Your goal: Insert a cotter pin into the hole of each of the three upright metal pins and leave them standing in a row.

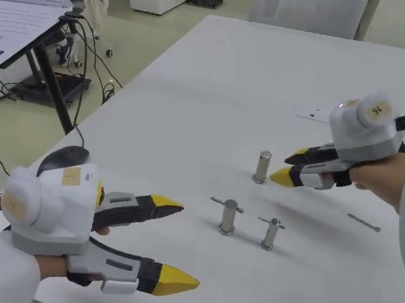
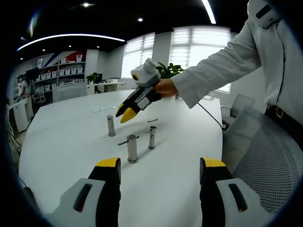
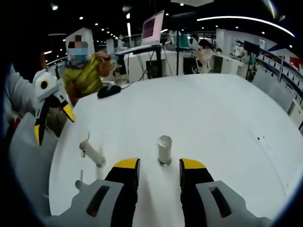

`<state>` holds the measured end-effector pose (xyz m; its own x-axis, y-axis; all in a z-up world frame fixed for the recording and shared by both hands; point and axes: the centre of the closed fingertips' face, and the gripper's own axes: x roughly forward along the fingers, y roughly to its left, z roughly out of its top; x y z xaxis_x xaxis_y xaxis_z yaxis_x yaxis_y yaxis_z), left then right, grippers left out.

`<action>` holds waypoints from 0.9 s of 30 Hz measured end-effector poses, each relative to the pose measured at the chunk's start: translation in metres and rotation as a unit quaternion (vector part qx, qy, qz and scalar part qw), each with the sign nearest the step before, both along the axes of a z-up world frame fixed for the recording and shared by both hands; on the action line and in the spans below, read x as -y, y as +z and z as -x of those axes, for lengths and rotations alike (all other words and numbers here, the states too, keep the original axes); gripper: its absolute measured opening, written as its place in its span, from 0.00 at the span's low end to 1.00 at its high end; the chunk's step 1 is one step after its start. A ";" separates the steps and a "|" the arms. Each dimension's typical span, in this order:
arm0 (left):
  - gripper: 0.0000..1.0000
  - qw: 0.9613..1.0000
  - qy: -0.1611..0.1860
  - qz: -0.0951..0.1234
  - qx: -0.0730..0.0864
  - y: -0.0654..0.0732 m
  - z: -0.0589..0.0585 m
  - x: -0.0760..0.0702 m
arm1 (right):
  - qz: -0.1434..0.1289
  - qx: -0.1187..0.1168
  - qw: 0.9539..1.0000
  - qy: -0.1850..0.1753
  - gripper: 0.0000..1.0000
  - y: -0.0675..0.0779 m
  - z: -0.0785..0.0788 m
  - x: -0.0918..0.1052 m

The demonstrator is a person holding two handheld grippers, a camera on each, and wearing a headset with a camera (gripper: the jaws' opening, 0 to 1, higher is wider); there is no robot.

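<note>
Three upright metal pins stand on the white table (image 1: pixel 214 89). The far pin (image 1: pixel 261 167) has no cotter pin in it. The middle pin (image 1: pixel 228 217) and the near pin (image 1: pixel 271 233) each carry a cotter pin through the top. My right gripper (image 1: pixel 290 165) is open and empty just right of the far pin; in the right gripper view that pin (image 3: pixel 164 150) stands just ahead of the gap between the jaws. A loose cotter pin (image 1: pixel 363 222) lies on the table to the right. My left gripper (image 1: pixel 178 243) is open and empty, well left of the row.
A laptop (image 1: pixel 17 10) sits on a stand beyond the table's left edge, with cables below. A dark mouse (image 1: pixel 65 158) lies near that edge. A small white label (image 1: pixel 314 113) lies behind the right gripper. A mesh chair (image 2: pixel 265 156) stands beside the table.
</note>
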<state>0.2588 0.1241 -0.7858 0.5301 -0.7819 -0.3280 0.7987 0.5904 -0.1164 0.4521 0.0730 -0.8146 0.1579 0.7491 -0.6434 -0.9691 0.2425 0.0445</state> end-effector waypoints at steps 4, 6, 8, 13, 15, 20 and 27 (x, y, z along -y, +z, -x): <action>0.67 1.000 0.005 0.000 0.000 0.002 0.000 -0.002 | -0.001 0.000 1.000 0.003 0.35 -0.004 -0.004 -0.010; 0.67 1.000 0.006 0.000 -0.001 0.001 0.000 -0.002 | -0.004 0.001 1.000 0.005 0.34 -0.005 -0.005 -0.014; 0.67 1.000 0.007 -0.001 -0.002 0.001 0.000 -0.003 | -0.008 0.000 1.000 0.005 0.34 -0.007 -0.007 -0.018; 0.67 1.000 0.009 -0.002 -0.001 0.002 -0.002 -0.004 | -0.009 0.006 1.000 0.014 0.31 -0.011 -0.008 -0.024; 0.67 1.000 0.008 -0.002 -0.002 0.002 -0.003 -0.004 | -0.008 0.010 1.000 0.015 0.29 -0.014 -0.010 -0.026; 0.67 1.000 0.011 -0.003 -0.002 0.003 -0.003 -0.006 | -0.008 0.009 1.000 0.017 0.24 -0.020 -0.015 -0.030; 0.67 1.000 0.013 -0.004 -0.003 0.003 -0.003 -0.009 | -0.006 0.028 0.999 0.024 0.15 -0.020 -0.016 -0.032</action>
